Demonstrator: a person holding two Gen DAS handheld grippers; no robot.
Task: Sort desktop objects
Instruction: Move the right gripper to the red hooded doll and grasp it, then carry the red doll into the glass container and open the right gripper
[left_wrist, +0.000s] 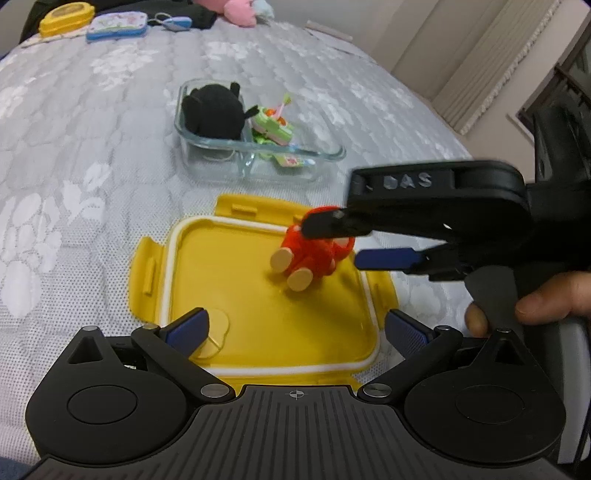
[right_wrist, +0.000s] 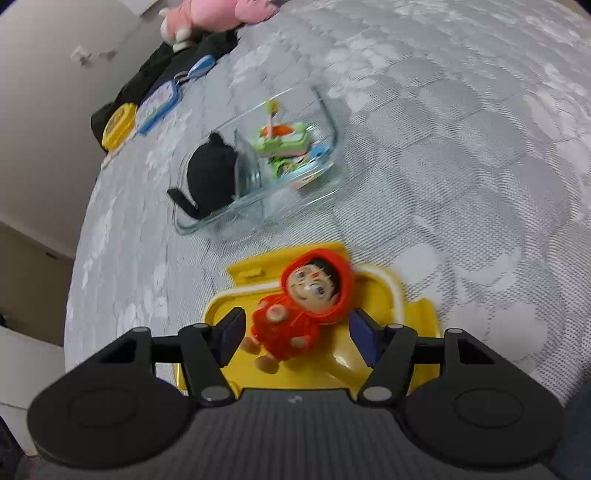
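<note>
Red-hooded toy figurine (right_wrist: 295, 314): lies on yellow plastic lid (left_wrist: 229, 273), between right gripper's (right_wrist: 297, 334) spread fingers; centre before closing. Left gripper (left_wrist: 295, 328): spread, empty.

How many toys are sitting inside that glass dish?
2: a black plush toy in one compartment of the glass dish, a green toy in the other. Smaller bits underneath may be hidden.

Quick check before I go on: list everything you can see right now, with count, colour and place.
Doll: 1, red, lying on lid between right fingers.
Lid: 1, yellow, near edge of bed.
Glass dish: 1, clear, beyond lid.
Plush: 1, black, dish's left compartment.
Toy: 1, green, dish's right compartment.
Small box: 1, yellow, far corner.
Case: 1, blue-edged, beside it.
Soft toy: 1, pink, far end.
Left gripper: open, above lid.
Right gripper: open, around doll.
</note>
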